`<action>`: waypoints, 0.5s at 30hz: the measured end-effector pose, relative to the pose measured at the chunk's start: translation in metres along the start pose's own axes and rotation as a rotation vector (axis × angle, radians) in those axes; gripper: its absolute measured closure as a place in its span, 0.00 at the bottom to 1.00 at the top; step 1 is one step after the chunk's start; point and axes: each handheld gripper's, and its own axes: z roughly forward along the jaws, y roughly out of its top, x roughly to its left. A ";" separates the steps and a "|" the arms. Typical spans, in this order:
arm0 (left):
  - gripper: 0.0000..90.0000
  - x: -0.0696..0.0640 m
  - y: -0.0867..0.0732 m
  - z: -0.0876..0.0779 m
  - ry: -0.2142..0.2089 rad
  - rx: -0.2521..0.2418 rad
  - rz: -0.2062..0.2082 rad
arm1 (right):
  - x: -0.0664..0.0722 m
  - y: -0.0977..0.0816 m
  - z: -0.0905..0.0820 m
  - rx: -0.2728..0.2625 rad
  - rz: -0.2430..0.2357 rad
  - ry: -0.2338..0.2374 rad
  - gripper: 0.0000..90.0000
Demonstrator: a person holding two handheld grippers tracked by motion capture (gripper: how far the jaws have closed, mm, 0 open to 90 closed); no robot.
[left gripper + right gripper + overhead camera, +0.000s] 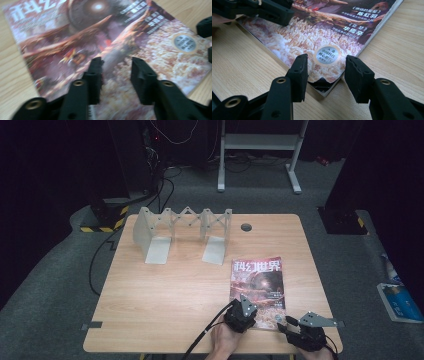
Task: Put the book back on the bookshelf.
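A glossy magazine [257, 282] with a reddish sci-fi cover lies flat near the front right of the wooden table [170, 290]. My left gripper [245, 312] hovers over the magazine's near left part. In the left gripper view the magazine [125, 40] lies under my open left gripper [117, 62], with nothing between the jaws. My right gripper [286, 324] sits at the magazine's near right corner. In the right gripper view my right gripper [325, 60] stands open, its jaws on either side of that corner of the magazine [329, 32] without pressing it. The left gripper [262, 8] shows at the top left.
A grey expanding bookend rack [182, 227] stands at the back of the table, with a round cable hole [246, 226] to its right. Tape marks [92, 325] sit at the front left edge. A blue-and-white item [400, 300] lies on the floor to the right.
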 end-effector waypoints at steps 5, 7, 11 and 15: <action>0.53 0.025 -0.001 -0.008 0.054 0.020 -0.096 | -0.001 0.001 0.000 0.004 -0.001 0.006 0.59; 0.52 0.033 -0.002 -0.009 0.066 0.033 -0.120 | -0.001 0.001 0.000 0.009 -0.003 0.006 0.60; 0.50 0.040 -0.005 -0.010 0.066 0.047 -0.152 | 0.001 0.002 0.000 0.025 -0.022 0.017 0.60; 0.50 0.040 -0.008 -0.011 0.059 0.043 -0.155 | 0.003 0.000 -0.001 0.027 -0.035 0.022 0.60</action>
